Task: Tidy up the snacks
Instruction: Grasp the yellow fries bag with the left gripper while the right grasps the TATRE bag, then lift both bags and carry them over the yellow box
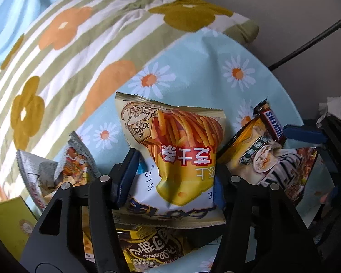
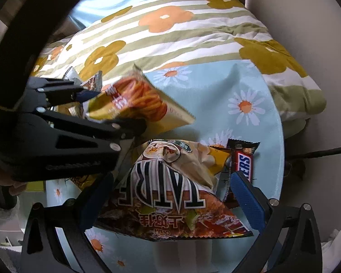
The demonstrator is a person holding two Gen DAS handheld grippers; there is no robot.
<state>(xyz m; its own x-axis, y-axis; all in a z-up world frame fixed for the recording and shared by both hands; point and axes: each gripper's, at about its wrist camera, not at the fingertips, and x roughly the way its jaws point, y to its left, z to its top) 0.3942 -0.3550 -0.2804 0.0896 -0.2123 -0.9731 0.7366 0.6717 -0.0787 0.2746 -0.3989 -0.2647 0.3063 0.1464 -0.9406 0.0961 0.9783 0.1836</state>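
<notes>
Left gripper (image 1: 170, 177) is closed on the cheese stick bag (image 1: 170, 150), its blue pads pressing both crumpled sides; the bag stands between them on the round table with the daisy cloth (image 1: 193, 72). Right gripper (image 2: 170, 200) has its jaws spread wide astride the brown chip bag (image 2: 170, 200), pads apart from it. One Snickers bar (image 2: 242, 166) lies just beside that bag. One silver-edged packet (image 1: 41, 175) sits left, one dark chocolate-snack bag (image 1: 152, 250) below. One flowered striped quilt (image 1: 79, 34) lies behind.
</notes>
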